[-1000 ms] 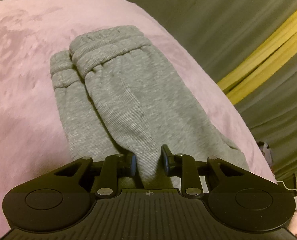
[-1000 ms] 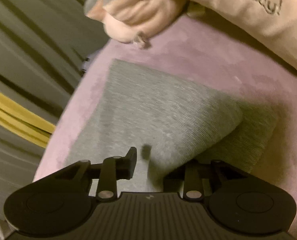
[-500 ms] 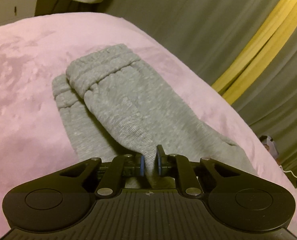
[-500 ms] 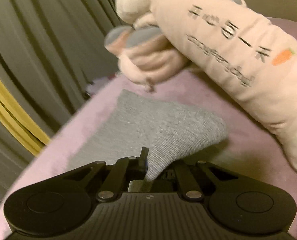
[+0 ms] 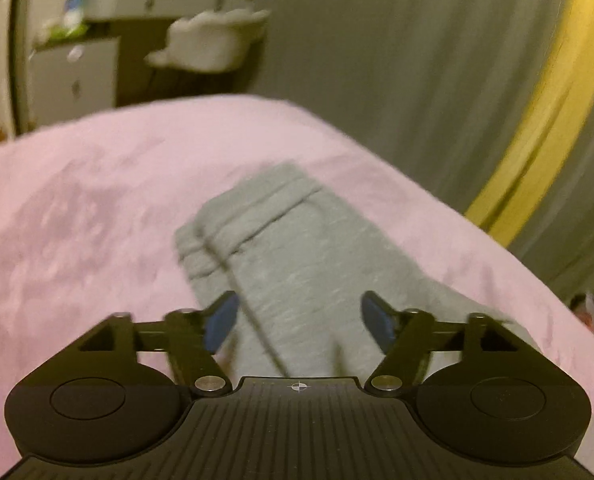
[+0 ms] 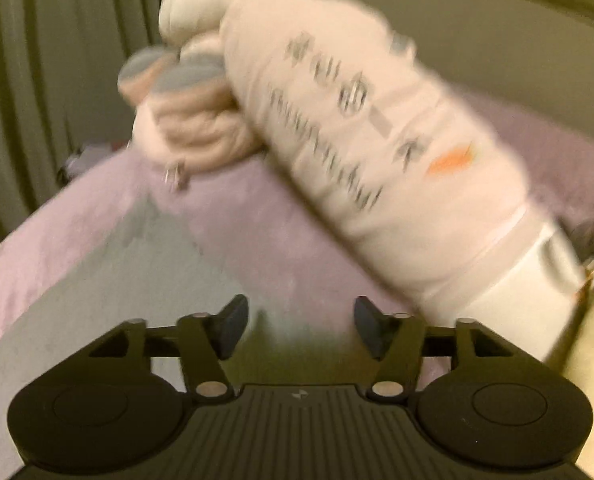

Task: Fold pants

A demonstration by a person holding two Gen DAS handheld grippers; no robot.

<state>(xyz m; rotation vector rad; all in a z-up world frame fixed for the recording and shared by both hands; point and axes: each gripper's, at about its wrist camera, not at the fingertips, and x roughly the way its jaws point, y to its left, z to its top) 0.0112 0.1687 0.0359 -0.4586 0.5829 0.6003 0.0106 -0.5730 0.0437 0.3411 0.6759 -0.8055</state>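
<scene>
The grey pants (image 5: 293, 256) lie folded on the pink bed cover (image 5: 77, 208), cuffed ends stacked at the far end. My left gripper (image 5: 299, 320) hovers above their near part, its jaws opening, with the blue pads clear of the cloth. In the right wrist view the pants (image 6: 109, 280) lie flat at the lower left. My right gripper (image 6: 301, 324) is above their edge, jaws opening, with nothing pressed between them. Both views are blurred.
A long cream plush pillow (image 6: 377, 152) with printed letters lies across the bed on the right. Grey curtains with a yellow stripe (image 5: 537, 128) hang beside the bed. A white cabinet and a shelf (image 5: 145, 28) stand beyond the bed's far end.
Both grippers were shut on the grey cloth half a second ago; both have let it go and risen. The pants have dropped flat on the bed.
</scene>
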